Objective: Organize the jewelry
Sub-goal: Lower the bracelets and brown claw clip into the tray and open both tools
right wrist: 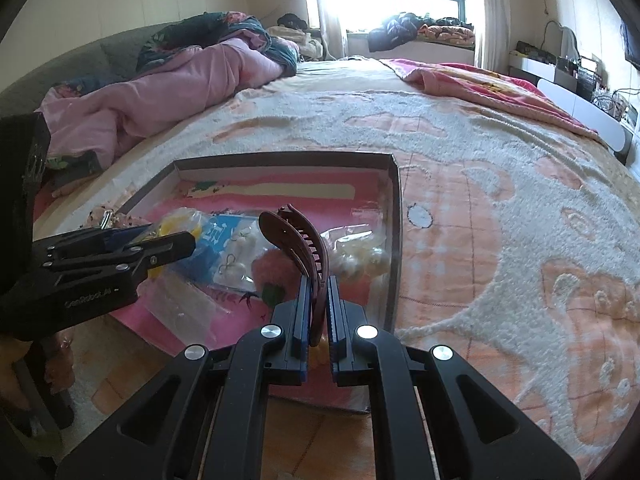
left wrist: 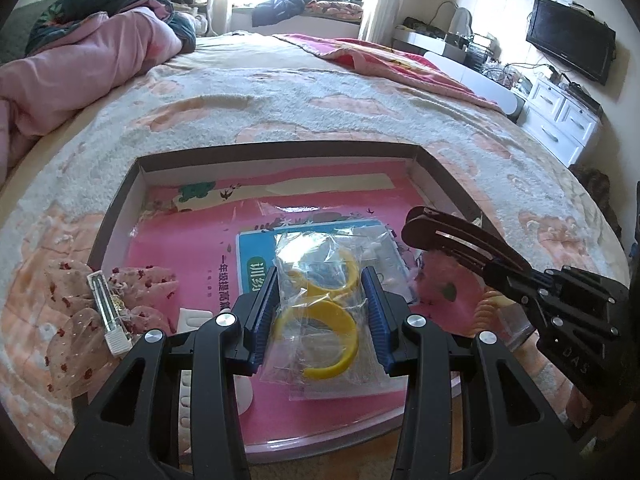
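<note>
A shallow cardboard box (left wrist: pixel 444 168) lies on the bed, lined with a pink book. My left gripper (left wrist: pixel 322 280) is shut on a clear bag of yellow bangles (left wrist: pixel 320 316) over the box floor. My right gripper (right wrist: pixel 318 284) is shut on a brown hair claw clip (right wrist: pixel 294 240), held above the box's right part; the clip also shows in the left wrist view (left wrist: pixel 460 240). In the box lie a clear packet of earrings (right wrist: pixel 236 260), a pink fluffy piece (right wrist: pixel 272 268) and a bag of pale beads (right wrist: pixel 360 256). A pink dotted hair bow with a metal clip (left wrist: pixel 108 312) lies over the box's left wall.
The bed (left wrist: pixel 320 92) carries a cream and orange blanket, with a pink quilt (left wrist: pixel 80 68) at the far left. A white dresser (left wrist: pixel 560 116) and a TV (left wrist: pixel 570 38) stand at the right. The left gripper's body (right wrist: pixel 100 264) sits left of the clip.
</note>
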{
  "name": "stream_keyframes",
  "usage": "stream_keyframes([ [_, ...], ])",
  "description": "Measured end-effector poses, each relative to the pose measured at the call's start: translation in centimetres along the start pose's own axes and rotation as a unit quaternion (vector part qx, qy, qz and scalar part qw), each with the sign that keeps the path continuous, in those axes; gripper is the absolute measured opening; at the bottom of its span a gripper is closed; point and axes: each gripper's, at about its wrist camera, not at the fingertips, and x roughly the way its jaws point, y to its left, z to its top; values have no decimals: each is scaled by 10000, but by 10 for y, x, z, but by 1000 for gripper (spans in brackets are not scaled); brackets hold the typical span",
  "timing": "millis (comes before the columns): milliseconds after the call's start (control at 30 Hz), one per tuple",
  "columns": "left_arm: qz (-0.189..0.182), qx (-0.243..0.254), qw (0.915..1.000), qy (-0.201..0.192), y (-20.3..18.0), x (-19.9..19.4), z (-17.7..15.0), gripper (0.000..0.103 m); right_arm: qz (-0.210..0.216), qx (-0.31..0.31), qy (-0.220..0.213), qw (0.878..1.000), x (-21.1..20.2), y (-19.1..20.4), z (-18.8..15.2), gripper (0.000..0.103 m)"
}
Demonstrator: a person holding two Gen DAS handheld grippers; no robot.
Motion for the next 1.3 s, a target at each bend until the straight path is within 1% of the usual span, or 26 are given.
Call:
stream_keyframes([
  [333, 17, -44, 10000, 47, 2, 3, -2, 33, 10, 101, 94, 9999, 0, -1, -5, 8],
  [433, 29, -46, 10000, 45, 4, 3, -2, 36, -2, 99, 82, 9999, -2, -1, -6, 8],
  [500, 61, -47, 10000, 29, 5, 1, -3, 44, -4, 105, 75, 9999, -3, -1, -7, 9],
  [567, 99, -56, 9999, 24, 5, 0, -3, 46, -7, 111, 50, 9999, -6, -2, -7, 19],
  [667, 132, -87, 9999, 10, 6, -4, -4, 54, -30, 87, -12, 10000, -12, -2, -9, 28],
  [700, 149, -91, 9998, -4, 7, -6, -5, 55, -28, 87, -44, 9999, -15, -2, -9, 30],
  [733, 148, -95, 9998, -13, 7, -8, -4, 55, -32, 89, -71, 9999, -17, -2, -9, 35],
  [867, 221, -121, 9996, -94, 7, -20, -5, 63, -35, 128, -181, 9997, -28, -2, -9, 49],
  [933, 247, -115, 9995, -145, 7, -27, -6, 66, -17, 145, -249, 9996, -35, -1, -10, 55],
  [1000, 264, -110, 9994, -195, 7, -35, -7, 73, 2, 146, -333, 9993, -43, 0, -11, 60],
  [1067, 283, -103, 9992, -269, 8, -46, -9, 76, 0, 138, -414, 9990, -51, 2, -12, 67],
  [1100, 289, -99, 9991, -293, 7, -49, -10, 79, 9, 127, -460, 9989, -56, 4, -12, 68],
  [1167, 336, -84, 9987, -377, 7, -59, -12, 84, 0, 113, -529, 9985, -64, 7, -15, 75],
  [1300, 369, -84, 9978, -540, 8, -78, -16, 91, 15, 111, -685, 9976, -79, 14, -18, 83],
])
